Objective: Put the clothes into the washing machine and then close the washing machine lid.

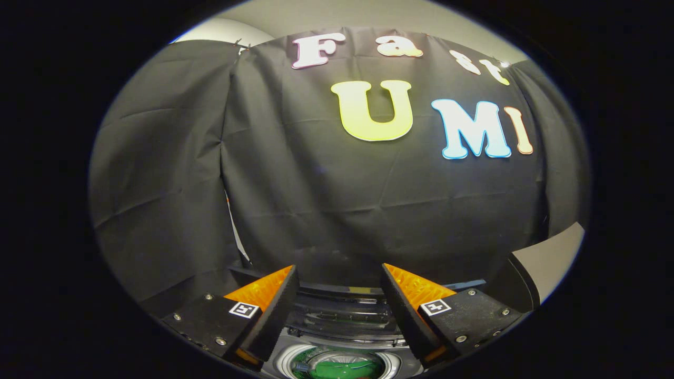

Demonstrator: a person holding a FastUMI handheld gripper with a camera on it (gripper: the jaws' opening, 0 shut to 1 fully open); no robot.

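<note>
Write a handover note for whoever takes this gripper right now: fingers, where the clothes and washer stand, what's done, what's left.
Gripper: fingers apart, holding nothing, raised over the washing machine.
Clothes: a green garment lies inside the drum opening, below and between the fingers.
Lid: seems to stand open at the back of the opening; its exact position is hard to tell from here.
Done: at least the green garment looks loaded.
Left: check that no clothes remain outside, then close the lid.

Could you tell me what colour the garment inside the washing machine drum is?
Green; the garment shows in the gripper view, between the open fingers.
</note>
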